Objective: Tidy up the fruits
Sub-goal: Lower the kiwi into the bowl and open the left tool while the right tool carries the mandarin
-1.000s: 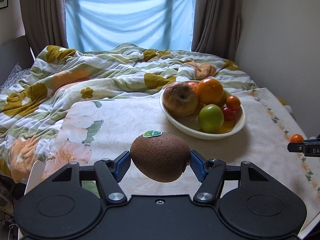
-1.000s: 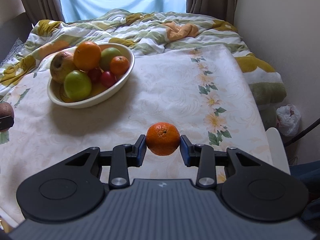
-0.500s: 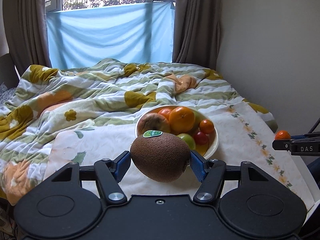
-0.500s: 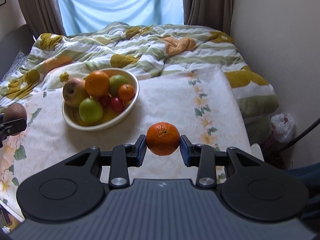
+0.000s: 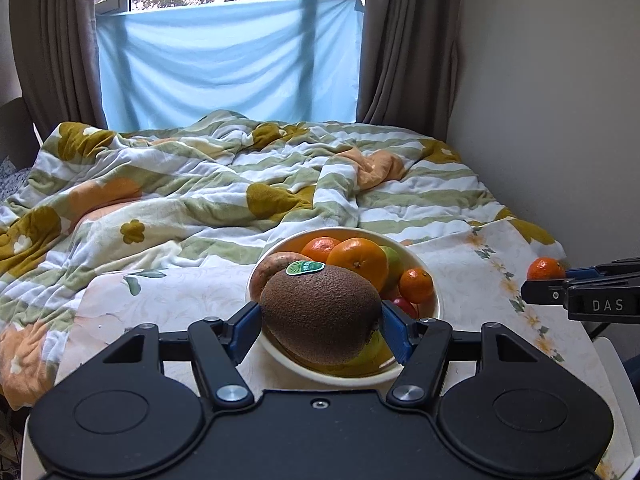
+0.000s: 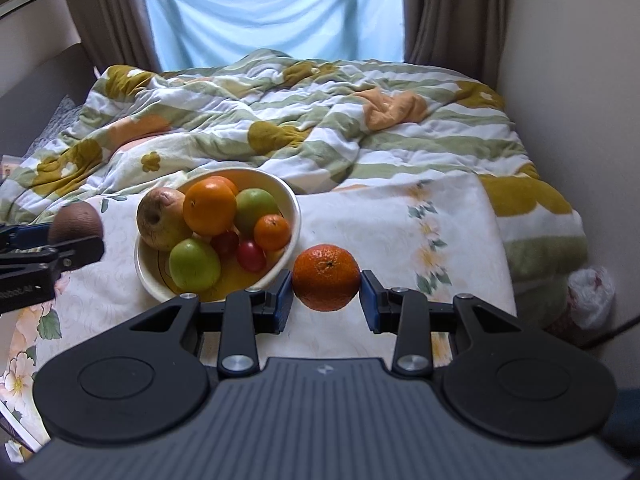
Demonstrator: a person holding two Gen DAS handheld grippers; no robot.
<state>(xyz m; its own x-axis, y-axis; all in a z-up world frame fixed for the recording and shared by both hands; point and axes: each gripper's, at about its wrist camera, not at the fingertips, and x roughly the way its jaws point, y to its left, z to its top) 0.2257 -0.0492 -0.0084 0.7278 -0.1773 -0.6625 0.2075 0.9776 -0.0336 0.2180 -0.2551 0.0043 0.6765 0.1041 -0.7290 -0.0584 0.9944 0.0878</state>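
My left gripper (image 5: 320, 326) is shut on a brown kiwi (image 5: 320, 314) with a green sticker and holds it in the air in front of the white fruit bowl (image 5: 436, 292). My right gripper (image 6: 326, 300) is shut on a small mandarin (image 6: 326, 277), held above the table to the right of the bowl (image 6: 294, 204). The bowl holds a large orange (image 6: 209, 207), green apples (image 6: 194, 264), a brownish apple (image 6: 160, 220), a small mandarin (image 6: 272, 232) and red fruits (image 6: 251, 255). The kiwi also shows in the right wrist view (image 6: 76, 222), the held mandarin in the left wrist view (image 5: 545, 269).
The bowl stands on a table with a floral cloth (image 6: 400, 232). Behind it lies a bed with a rumpled striped blanket (image 5: 200, 184). A wall (image 5: 560, 100) runs along the right. A plastic bag (image 6: 592, 296) lies on the floor at the right.
Both grippers have risen and drawn back from the table with their fruits still held. The bowl now looks smaller and sits behind the kiwi in the left wrist view.
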